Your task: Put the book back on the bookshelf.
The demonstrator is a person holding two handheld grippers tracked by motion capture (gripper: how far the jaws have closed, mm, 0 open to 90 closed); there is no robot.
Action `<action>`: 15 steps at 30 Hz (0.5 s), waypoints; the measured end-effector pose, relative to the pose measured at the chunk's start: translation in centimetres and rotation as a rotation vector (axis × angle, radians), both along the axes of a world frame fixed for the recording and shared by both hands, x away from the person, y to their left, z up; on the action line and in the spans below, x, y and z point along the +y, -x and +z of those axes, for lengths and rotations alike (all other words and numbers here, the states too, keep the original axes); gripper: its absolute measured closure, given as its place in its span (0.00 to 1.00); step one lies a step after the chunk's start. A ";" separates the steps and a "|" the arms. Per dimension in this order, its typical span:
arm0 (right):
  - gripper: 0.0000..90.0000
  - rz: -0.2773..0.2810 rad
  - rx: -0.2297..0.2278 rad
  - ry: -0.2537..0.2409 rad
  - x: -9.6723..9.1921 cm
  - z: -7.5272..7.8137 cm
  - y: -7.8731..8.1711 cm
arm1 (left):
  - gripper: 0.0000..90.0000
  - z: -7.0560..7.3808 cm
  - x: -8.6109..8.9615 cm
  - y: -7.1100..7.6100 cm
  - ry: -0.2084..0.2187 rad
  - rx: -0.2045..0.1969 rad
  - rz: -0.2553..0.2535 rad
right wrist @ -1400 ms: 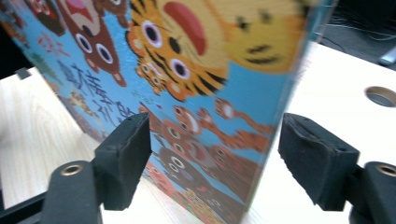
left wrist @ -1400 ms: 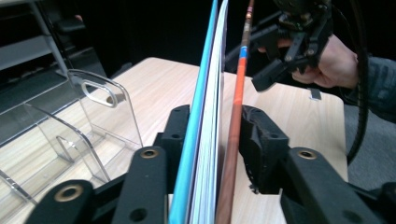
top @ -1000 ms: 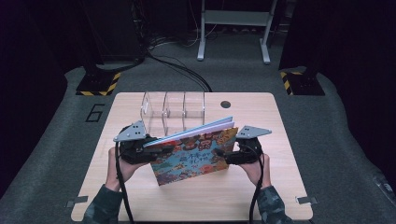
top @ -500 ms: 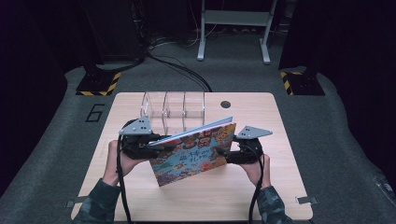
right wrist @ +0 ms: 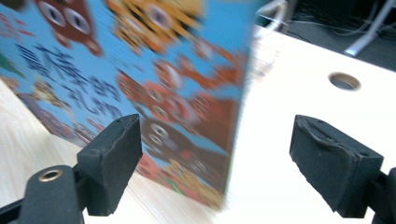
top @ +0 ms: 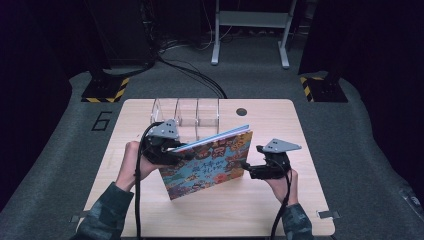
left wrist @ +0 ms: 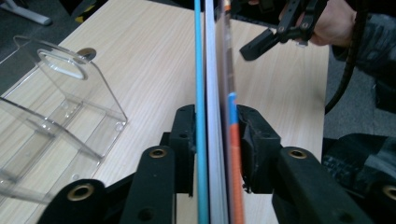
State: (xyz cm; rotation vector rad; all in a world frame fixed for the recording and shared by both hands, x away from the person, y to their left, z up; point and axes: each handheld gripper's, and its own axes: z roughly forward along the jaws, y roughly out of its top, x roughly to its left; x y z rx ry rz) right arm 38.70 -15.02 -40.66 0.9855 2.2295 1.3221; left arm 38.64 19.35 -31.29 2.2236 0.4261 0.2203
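Picture book (top: 210, 161) with a bright cartoon cover, tilted, lower corner resting on the wooden table (top: 280, 215), in front of the clear acrylic organiser (top: 187, 112). Pinched at its left edge by the left gripper (top: 176, 150): both black pads pressed flat against the covers, blue back cover, white pages and orange-edged front cover sandwiched between them in the left gripper view (left wrist: 217, 135). At the book's right edge, the right gripper (top: 245, 167), jaws parted wide and just opened further, pads clear of the cover; book edge standing between them in the right gripper view (right wrist: 187, 107), untouched. Beyond the book, a round hole (top: 242, 111) in the tabletop, right of the organiser.
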 end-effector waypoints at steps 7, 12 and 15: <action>0.18 -0.166 0.086 0.068 -3.9 -4.7 -0.1 | 0.85 0.2 -0.2 0.1 -0.036 0.006 -0.023; 0.17 -0.309 0.149 0.152 -5.8 -8.9 -0.2 | 0.84 0.0 -0.3 0.2 -0.033 0.005 -0.025; 0.17 -0.371 0.151 0.157 -6.6 -10.4 -0.3 | 0.85 -0.1 -0.5 0.7 -0.049 -0.028 -0.042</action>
